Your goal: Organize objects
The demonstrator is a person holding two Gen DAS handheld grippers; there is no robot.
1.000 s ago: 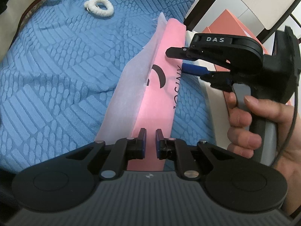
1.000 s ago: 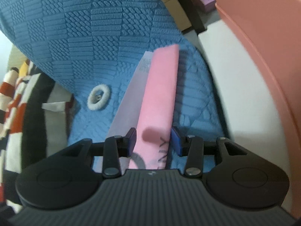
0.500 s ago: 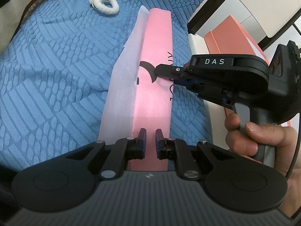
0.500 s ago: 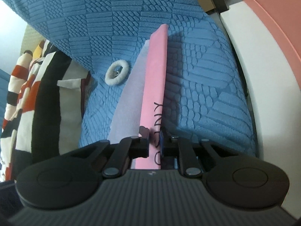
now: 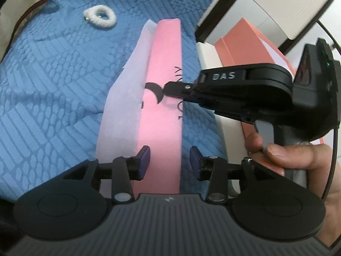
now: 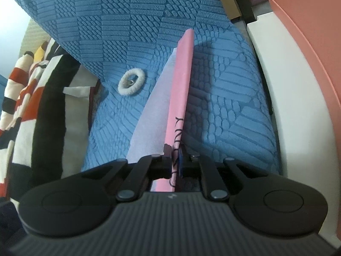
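Observation:
A long pink paper bag [image 5: 164,98] with black lettering and white tissue paper [image 5: 121,106] along its left side lies over a blue textured cover [image 5: 53,81]. My right gripper [image 6: 175,162] is shut on the pink bag [image 6: 181,79], pinching its edge; it also shows in the left wrist view [image 5: 170,88] at the bag's right side. My left gripper [image 5: 169,160] is open, its jaws astride the near end of the bag without touching it.
A white fluffy hair tie [image 5: 100,17] lies on the cover beyond the bag, also in the right wrist view [image 6: 131,81]. An orange box [image 5: 243,38] and a white ledge [image 6: 283,89] stand to the right. Striped fabric [image 6: 25,89] lies left.
My left gripper has opened, letting go of the bag's near end. My right gripper closed on the bag half a second ago and still holds it.

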